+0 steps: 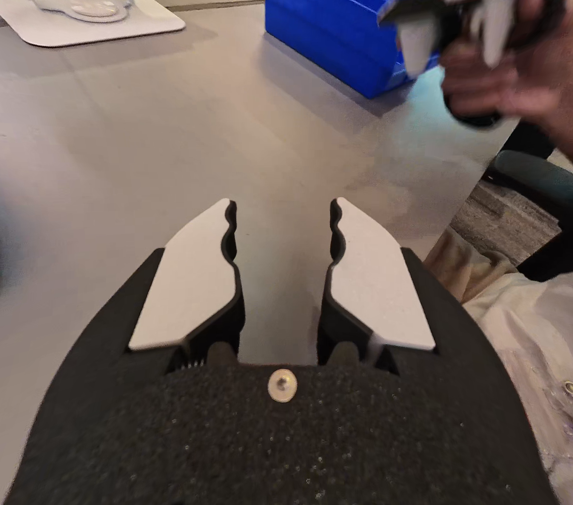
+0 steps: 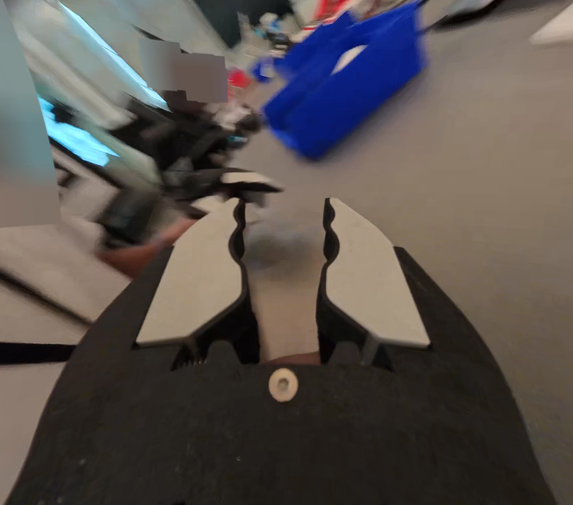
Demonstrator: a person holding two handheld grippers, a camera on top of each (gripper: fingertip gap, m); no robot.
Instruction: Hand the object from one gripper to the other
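Low over a grey table, the left gripper is hovering with its two white fingers spread apart, and nothing is sitting between them. Up at the right of the left wrist view, the right gripper is showing as a blurred shape, gripped by a person's hand just in front of a blue bin. Its white fingers are pointing downward; whether they are holding anything cannot be told from that view. From the right wrist view, the right gripper is also standing with its fingers parted and nothing is lying between them. That picture is heavily smeared; the blue bin is lying tilted ahead, and the left gripper is appearing as a dark and white blur just beyond the fingertips. The object to be handed over is not showing clearly in either view. At the far left of the table, a clear stand on a white mat is resting well apart from the bin.
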